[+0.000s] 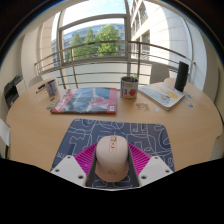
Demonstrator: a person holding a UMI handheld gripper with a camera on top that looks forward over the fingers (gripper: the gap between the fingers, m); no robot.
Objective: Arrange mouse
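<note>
Mouse [111, 157] beige/pale pink w/ grey wheel. Mousepad [113, 133] dark grey, white line doodles. Claw [112, 163] pads magenta; counter [40, 125] light wood.

You have one pale beige computer mouse [111, 158] between two magenta finger pads [87, 157]; one grey patterned mouse mat [115, 132]; one red-covered book [83, 99]; one printed mug [129, 87]; one open white booklet [162, 95]; one round wooden table [35, 125].
</note>
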